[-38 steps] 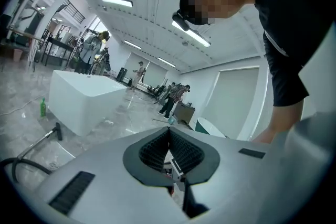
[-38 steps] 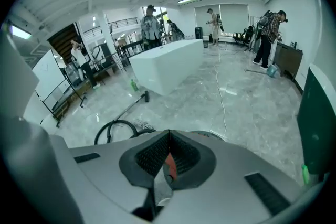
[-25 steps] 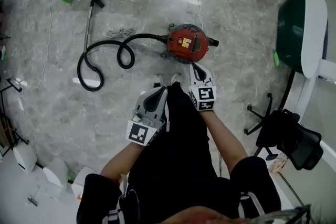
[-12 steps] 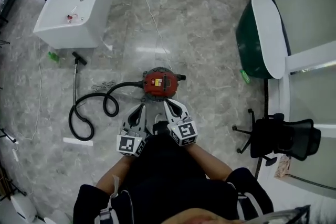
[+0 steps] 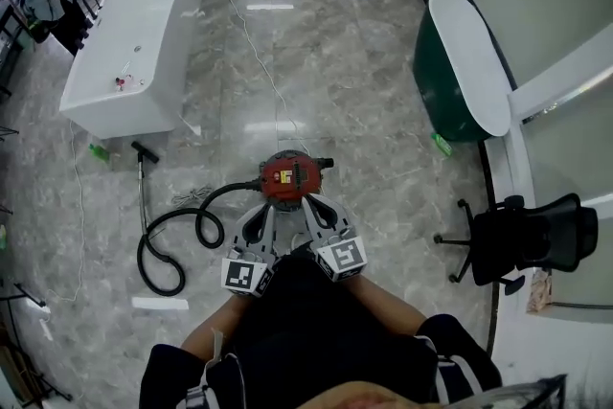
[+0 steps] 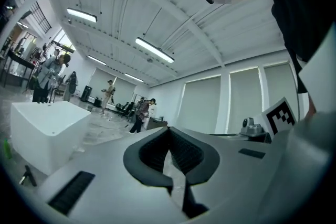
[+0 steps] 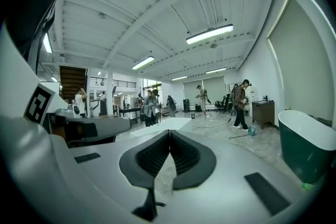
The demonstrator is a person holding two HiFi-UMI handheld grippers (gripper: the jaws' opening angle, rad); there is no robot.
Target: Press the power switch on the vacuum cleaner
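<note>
A round red vacuum cleaner (image 5: 290,176) stands on the grey marble floor in the head view, its black hose (image 5: 182,239) curling off to the left toward a wand (image 5: 143,170). Both grippers are held at waist height, just on my side of the vacuum in that view. My left gripper (image 5: 261,218) is shut, its jaw tips meeting with nothing between them (image 6: 168,131). The right gripper (image 5: 312,206) is shut and empty too (image 7: 169,134). Both gripper views point out across the room and up at the ceiling; the vacuum does not show in them.
A white bathtub (image 5: 134,43) stands at the far left and a dark green one (image 5: 460,72) at the right. A black office chair (image 5: 522,239) is at the right. A thin cable (image 5: 259,62) runs over the floor. Several people (image 7: 239,102) are at the room's far end.
The view has tilted up, so more of the room shows and the vacuum looks smaller. Both grippers have come closer together, side by side before the vacuum.
</note>
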